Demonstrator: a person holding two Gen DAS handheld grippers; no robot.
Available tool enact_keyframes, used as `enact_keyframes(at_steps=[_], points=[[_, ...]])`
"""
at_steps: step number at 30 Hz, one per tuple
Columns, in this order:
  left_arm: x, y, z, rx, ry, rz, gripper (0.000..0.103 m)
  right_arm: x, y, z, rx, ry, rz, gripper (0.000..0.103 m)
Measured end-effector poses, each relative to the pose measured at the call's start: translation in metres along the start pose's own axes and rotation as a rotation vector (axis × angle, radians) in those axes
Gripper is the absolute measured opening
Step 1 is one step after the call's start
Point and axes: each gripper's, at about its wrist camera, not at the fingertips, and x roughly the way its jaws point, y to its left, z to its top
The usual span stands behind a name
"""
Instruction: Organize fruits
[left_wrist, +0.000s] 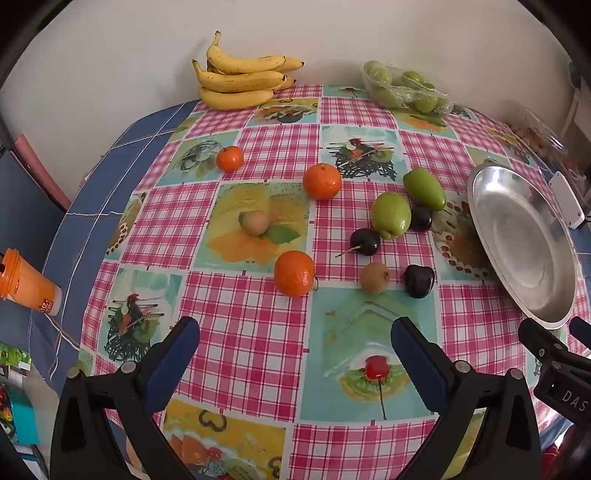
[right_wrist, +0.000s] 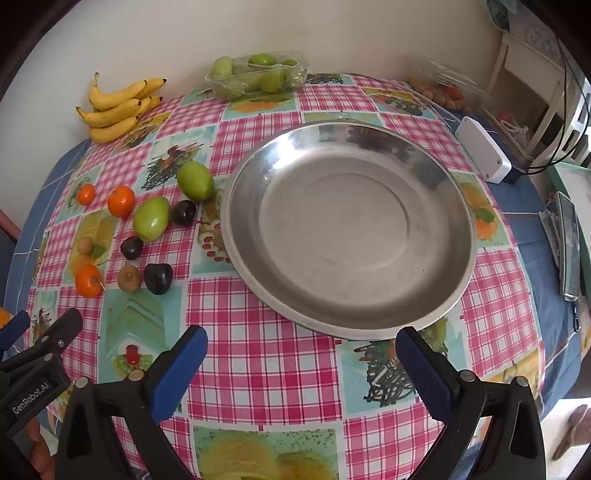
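Loose fruit lies on the checked tablecloth: three oranges, the nearest (left_wrist: 294, 273), two green fruits (left_wrist: 390, 216) (left_wrist: 424, 188), three dark plums, the nearest (left_wrist: 419, 281), and two small brown fruits (left_wrist: 375, 278) (left_wrist: 255, 222). An empty steel plate (left_wrist: 524, 240) sits to their right; it fills the right wrist view (right_wrist: 351, 225). My left gripper (left_wrist: 295, 332) is open and empty, hovering in front of the fruit. My right gripper (right_wrist: 302, 341) is open and empty at the plate's near rim; it also shows in the left wrist view (left_wrist: 550, 328).
Bananas (left_wrist: 240, 79) and a wrapped pack of green fruit (left_wrist: 404, 86) lie by the back wall. An orange cup (left_wrist: 27, 282) is off the table's left. A white box (right_wrist: 484, 149), a clear punnet (right_wrist: 441, 88) and a phone (right_wrist: 569, 243) lie right of the plate.
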Motion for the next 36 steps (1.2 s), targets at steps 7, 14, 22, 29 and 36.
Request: enact_keyframes(at_steps=[7, 14, 22, 29, 36], points=[[0.003, 0.000, -0.006, -0.006, -0.001, -0.006, 0.102, 0.000, 0.000, 0.000, 0.000, -0.001, -0.002, 0.103], [0.002, 0.002, -0.005, -0.009, 0.006, -0.009, 0.102, 0.000, -0.001, 0.000, 0.000, -0.001, -0.002, 0.103], [0.003, 0.005, -0.005, -0.018, 0.013, -0.013, 0.102, 0.000, -0.001, -0.001, 0.000, -0.001, -0.001, 0.103], [0.004, 0.006, -0.009, -0.022, 0.021, -0.009, 0.102, 0.000, 0.000, -0.001, 0.007, -0.002, 0.000, 0.103], [0.006, 0.008, -0.007, -0.033, 0.032, -0.007, 0.102, 0.000, -0.002, -0.001, 0.008, -0.002, 0.001, 0.103]])
